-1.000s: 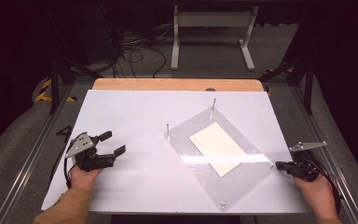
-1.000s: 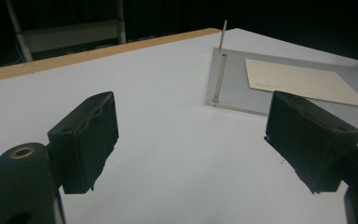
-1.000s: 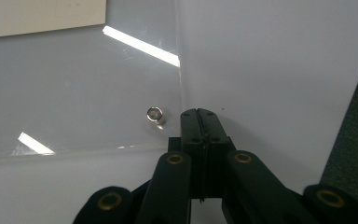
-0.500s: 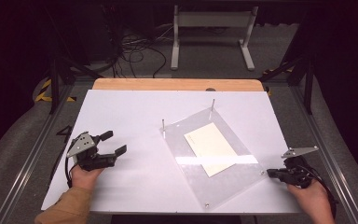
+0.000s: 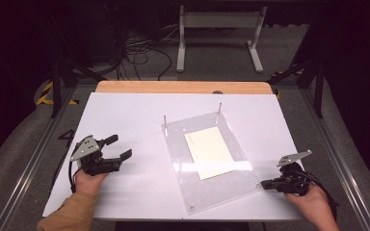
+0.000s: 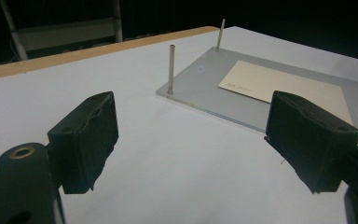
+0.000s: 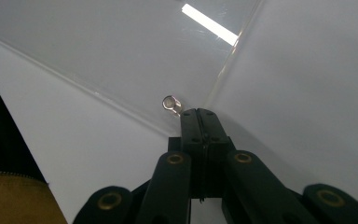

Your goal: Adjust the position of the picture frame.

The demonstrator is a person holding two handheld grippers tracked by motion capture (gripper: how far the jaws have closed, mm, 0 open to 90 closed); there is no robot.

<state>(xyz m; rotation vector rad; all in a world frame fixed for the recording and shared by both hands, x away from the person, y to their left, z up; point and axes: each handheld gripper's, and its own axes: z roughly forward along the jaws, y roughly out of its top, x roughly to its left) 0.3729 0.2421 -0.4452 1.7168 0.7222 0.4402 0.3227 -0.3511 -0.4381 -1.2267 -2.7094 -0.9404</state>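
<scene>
Acrylic plate [image 5: 212, 168] w/ cream card [image 5: 211, 150] inside, 2 posts [image 6: 171, 69] up.

- My white flat surface [image 5: 139, 202], with a wooden strip [image 5: 183, 87] along its far edge.
- A white metal stand [image 5: 219, 36] and tangled black cables [image 5: 142, 53] on the floor beyond.

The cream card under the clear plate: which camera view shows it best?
The high view: the cream card lies whole and unobstructed under the clear plate, all four edges visible. The left gripper view shows it obliquely, with one corner hidden behind a black finger. The right gripper view has just the plate's corner and a metal pin.
</scene>
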